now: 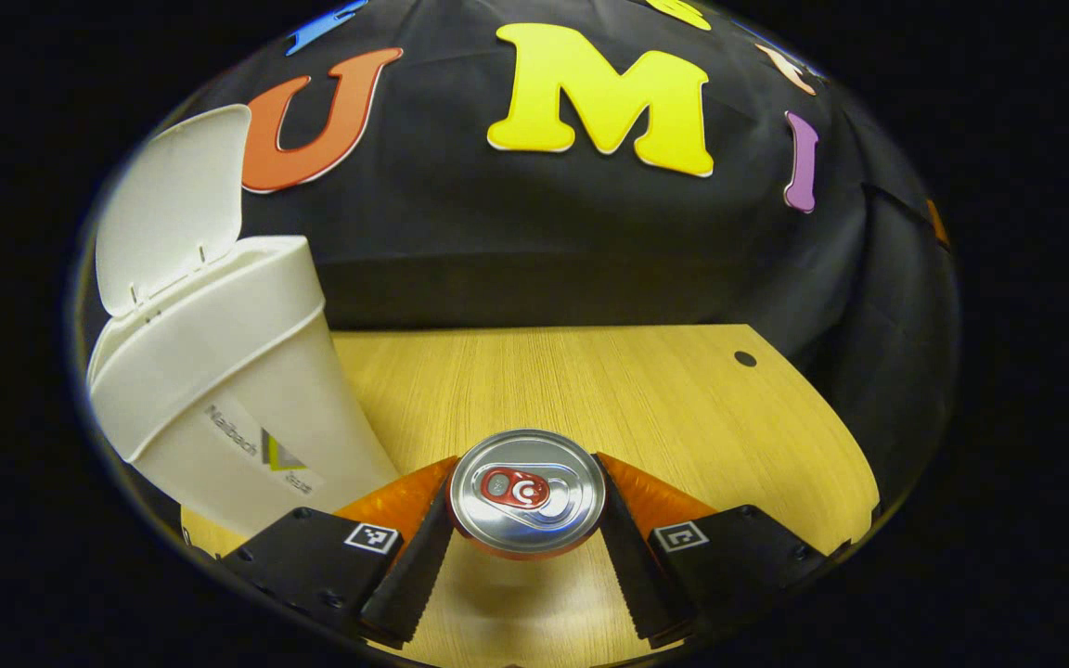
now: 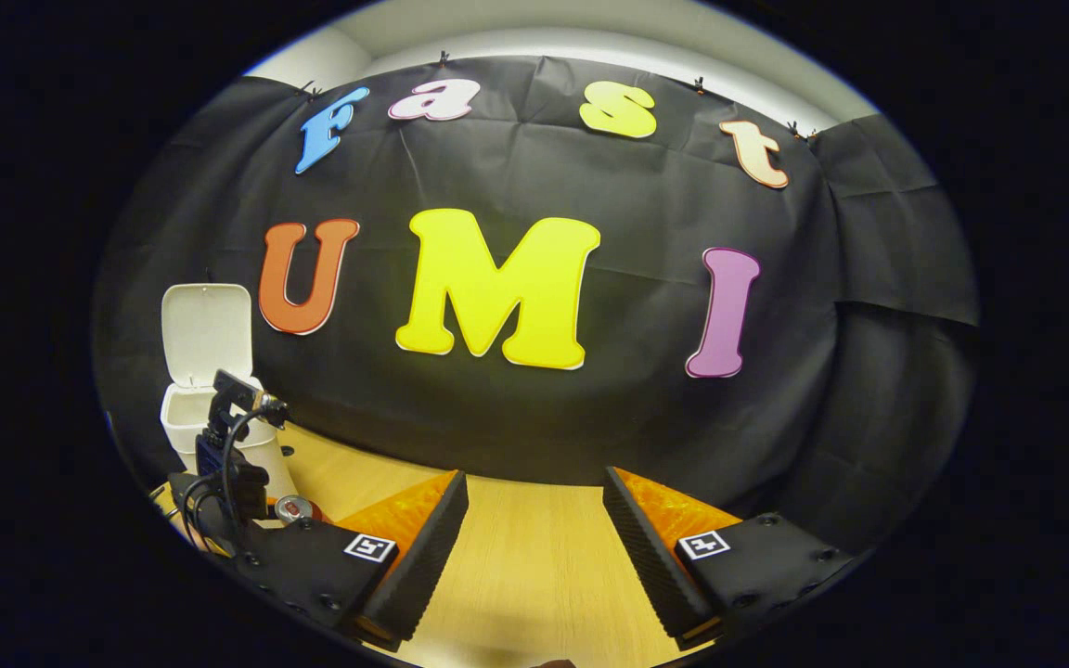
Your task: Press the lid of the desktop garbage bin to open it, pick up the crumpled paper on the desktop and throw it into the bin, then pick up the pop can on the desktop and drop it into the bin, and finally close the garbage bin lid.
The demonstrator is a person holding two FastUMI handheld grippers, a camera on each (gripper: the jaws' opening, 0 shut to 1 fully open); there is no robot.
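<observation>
Left tool [image 1: 527, 533] clamps pop can [image 1: 527, 492]; open-lidded bin [image 1: 219, 390] beside; right tool [image 2: 534, 547] wide

Left gripper view: low over the table [image 1: 646, 390], close behind the can [image 1: 527, 492], bin [image 1: 219, 371] near. Right gripper view: farther back, facing the wall; both share bin [image 2: 210, 390], can [image 2: 293, 508], table [image 2: 534, 557].

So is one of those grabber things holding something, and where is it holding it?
The left hand-held gripper has its fingers against the pop can, one on each side near the top. The right hand-held gripper holds nothing.
</observation>
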